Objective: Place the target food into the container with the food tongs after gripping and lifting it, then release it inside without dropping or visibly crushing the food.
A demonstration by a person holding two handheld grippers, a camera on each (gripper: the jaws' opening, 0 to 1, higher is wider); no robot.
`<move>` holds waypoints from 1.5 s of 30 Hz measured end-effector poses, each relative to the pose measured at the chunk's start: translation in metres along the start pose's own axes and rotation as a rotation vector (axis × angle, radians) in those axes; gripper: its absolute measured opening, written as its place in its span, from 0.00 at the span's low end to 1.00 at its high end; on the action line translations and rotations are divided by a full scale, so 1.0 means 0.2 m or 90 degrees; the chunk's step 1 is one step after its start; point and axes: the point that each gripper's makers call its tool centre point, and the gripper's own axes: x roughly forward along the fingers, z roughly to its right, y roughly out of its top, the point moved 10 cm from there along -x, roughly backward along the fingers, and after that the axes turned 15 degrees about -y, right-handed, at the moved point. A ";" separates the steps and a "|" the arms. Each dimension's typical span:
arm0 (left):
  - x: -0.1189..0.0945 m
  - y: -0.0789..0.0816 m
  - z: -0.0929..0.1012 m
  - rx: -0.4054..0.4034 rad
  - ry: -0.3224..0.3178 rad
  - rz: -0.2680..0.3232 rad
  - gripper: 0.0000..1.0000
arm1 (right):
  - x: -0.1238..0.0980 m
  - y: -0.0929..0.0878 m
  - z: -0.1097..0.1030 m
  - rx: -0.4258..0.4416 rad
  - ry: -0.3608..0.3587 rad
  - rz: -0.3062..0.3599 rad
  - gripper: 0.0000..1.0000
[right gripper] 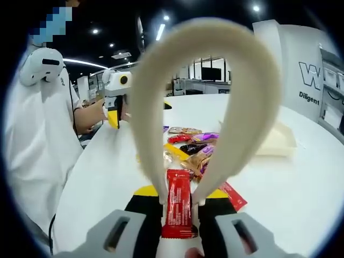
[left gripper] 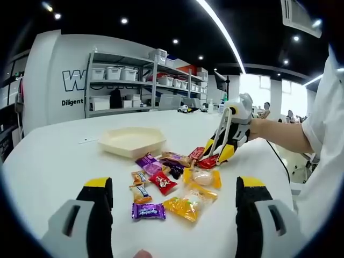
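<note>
1. Our left gripper (left gripper: 171, 209) hovers low over the table (left gripper: 54, 156) with its jaws spread wide and nothing between them.
2. Beyond it, toward the far left of the pile, sits the tray (left gripper: 131, 141), a pale, shallow dish. We see no food in it.
3. Just in front of the tray lies the pile of wrapped candies (left gripper: 172, 183): purple, red, orange and yellow packets, some overlapping, all resting on the table.
4. At the right edge of the pile, in the left gripper view, our right gripper (left gripper: 223, 146) reaches down with the tongs (left gripper: 224, 129).
5. In the right gripper view, the right gripper is pressed onto the tongs (right gripper: 215, 97), whose cream loop arches up in front of the camera.
6. The tong tips pinch a red bar (right gripper: 178, 201), held upright between them. Whether it is clear of the table, we cannot tell.
7. The tray (right gripper: 279, 142) lies off to the right in that view, well apart from the bar.
8. We judge the gripping done or nearly so. The lift, the carry across the pile and a gentle release in the tray are left.
</note>
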 end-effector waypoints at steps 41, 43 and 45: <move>-0.04 0.01 0.01 0.006 0.009 0.006 0.92 | -0.01 0.28 0.11 -0.067 0.010 0.007 0.19; -0.04 0.01 0.01 0.007 0.010 0.005 0.92 | -0.01 0.30 0.12 -0.073 0.012 0.008 0.19; -0.04 0.01 0.00 0.007 0.011 0.005 0.92 | -0.01 0.33 0.13 -0.076 0.014 0.011 0.19</move>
